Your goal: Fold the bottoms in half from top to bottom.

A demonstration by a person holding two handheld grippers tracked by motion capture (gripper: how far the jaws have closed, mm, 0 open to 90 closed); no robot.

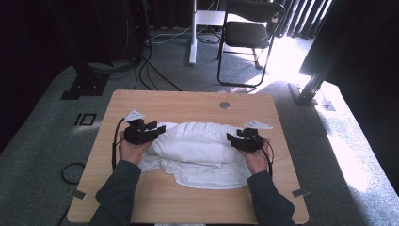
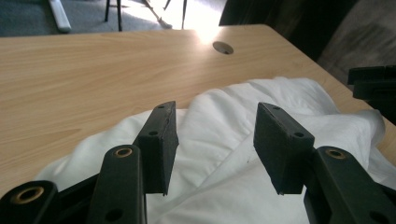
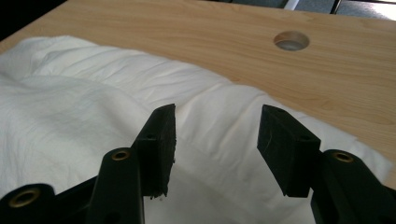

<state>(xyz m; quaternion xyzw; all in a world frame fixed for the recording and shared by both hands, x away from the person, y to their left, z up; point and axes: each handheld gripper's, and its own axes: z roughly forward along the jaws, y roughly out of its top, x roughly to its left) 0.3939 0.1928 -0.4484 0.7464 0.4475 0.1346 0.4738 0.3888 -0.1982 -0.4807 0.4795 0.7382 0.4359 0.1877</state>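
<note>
White cloth (image 1: 197, 153): a rumpled, loosely folded heap lying on the middle of the desk, between the two grippers and nearer the person's edge than the far edge.
Left gripper (image 1: 159, 128): held in the person's left hand at the cloth's left end, jaws apart with nothing between them; in the left gripper view (image 2: 215, 140) the pads stand above the cloth without pressing on it.
Right gripper (image 1: 235, 139): held in the person's right hand at the cloth's right end, jaws likewise apart and clamped on nothing; in the right gripper view (image 3: 215, 140) the creased cloth (image 3: 93, 116) lies below and beyond the open pads.
Cloth, close up: in the left gripper view the fabric (image 2: 243, 140) lies in soft folds, its edge draped onto bare wood, and part of the other gripper shows at the right border.
Hands and sleeves: both forearms in dark sleeves (image 1: 117, 193) enter from the near edge, one on each side of the heap.
Desk (image 1: 188, 101): pale wood, with a round cable hole (image 1: 224, 105) near the far edge, well apart from the cloth.
Beyond the desk: grey carpet, a black folding chair (image 1: 249, 35) and loose cables (image 1: 150, 70) on the floor, sunlight falling at the right.
</note>
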